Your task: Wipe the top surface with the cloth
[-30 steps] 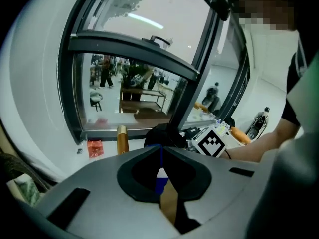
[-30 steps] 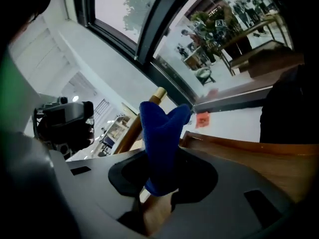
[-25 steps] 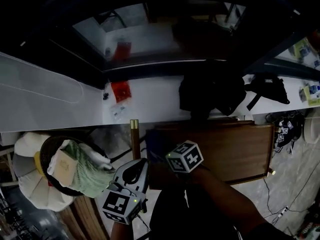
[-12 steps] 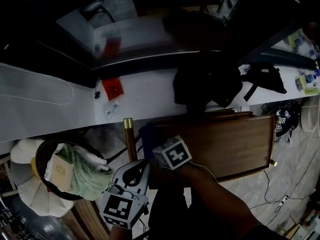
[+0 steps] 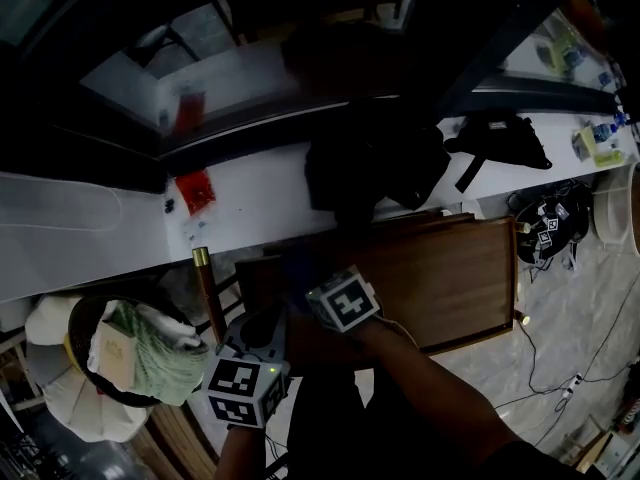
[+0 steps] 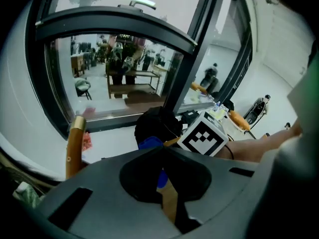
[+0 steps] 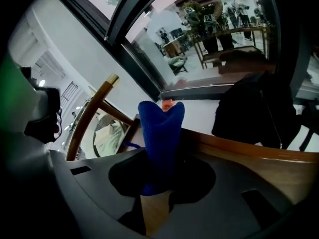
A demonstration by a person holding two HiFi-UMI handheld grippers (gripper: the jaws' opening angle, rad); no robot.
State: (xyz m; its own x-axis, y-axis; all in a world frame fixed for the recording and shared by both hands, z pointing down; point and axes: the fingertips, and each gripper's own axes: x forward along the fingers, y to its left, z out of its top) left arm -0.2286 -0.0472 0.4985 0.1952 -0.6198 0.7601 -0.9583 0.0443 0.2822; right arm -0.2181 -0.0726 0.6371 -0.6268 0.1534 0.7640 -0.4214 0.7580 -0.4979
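Observation:
The brown wooden table top [image 5: 440, 273] lies in the middle of the head view. A blue cloth [image 7: 160, 128] stands up folded between the jaws of my right gripper [image 7: 160, 154], which is shut on it. Beyond it runs the table's raised wooden edge [image 7: 234, 148]. The right gripper's marker cube [image 5: 343, 303] hovers over the table's near left end. My left gripper [image 6: 163, 151] is just behind and left of it, with its cube [image 5: 245, 390] low in the head view. Its jaws meet at the tips with nothing between them. The blue cloth [image 6: 148, 144] shows past them.
A black bag [image 5: 375, 163] and a red packet [image 5: 195, 190] lie on the white sill behind the table. A wooden chair post with a brass cap [image 5: 205, 288] stands by the table's left end. At lower left is a basket of green cloth [image 5: 135, 353]. Cables [image 5: 545, 233] lie at the right.
The head view has swung, so the whole scene has slid left. The two grippers now stand closer together. The right one still holds the blue cloth at the table's left end.

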